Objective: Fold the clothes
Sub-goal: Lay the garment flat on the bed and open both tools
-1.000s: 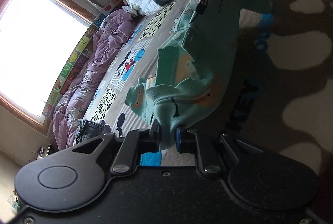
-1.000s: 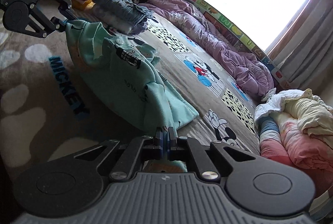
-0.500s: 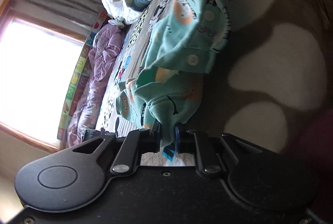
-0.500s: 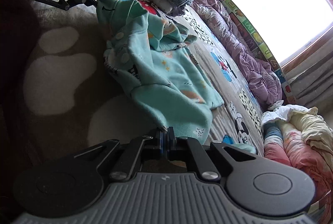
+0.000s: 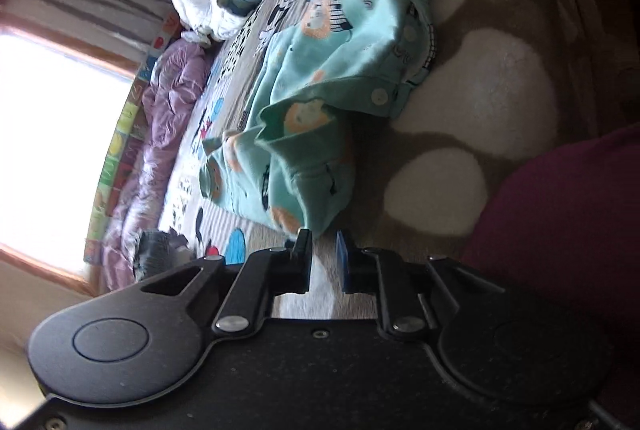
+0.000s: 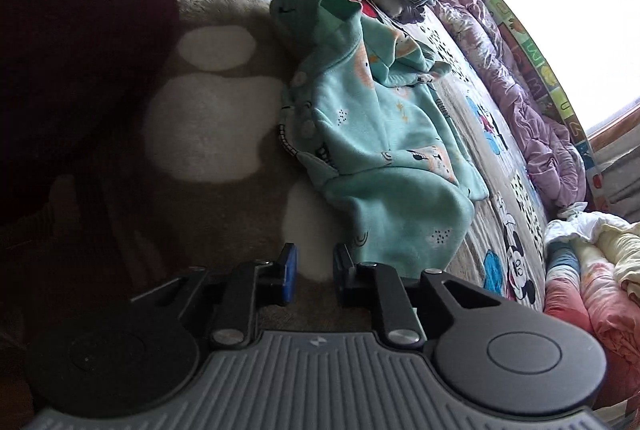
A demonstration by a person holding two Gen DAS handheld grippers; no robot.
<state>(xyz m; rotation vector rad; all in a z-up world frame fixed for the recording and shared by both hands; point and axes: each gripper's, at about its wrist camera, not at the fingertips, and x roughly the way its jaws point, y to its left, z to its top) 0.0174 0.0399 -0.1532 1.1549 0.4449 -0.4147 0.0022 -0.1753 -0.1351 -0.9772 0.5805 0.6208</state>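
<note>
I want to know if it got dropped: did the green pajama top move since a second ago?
Yes. The pajama top was held up by both grippers; now it lies lower and bunched on the blanket, nearer its white patches.

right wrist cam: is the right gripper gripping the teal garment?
No: the right gripper is opening with nothing between its jaws; the teal garment lies ahead.

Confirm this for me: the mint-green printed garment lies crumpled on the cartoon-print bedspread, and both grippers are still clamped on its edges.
Wrong on the grip. The mint-green printed garment does lie crumpled on the cartoon-print bedspread, but neither gripper clamps it. Each wrist view shows it: the left gripper and right gripper have their jaws opening, with nothing between them.
</note>
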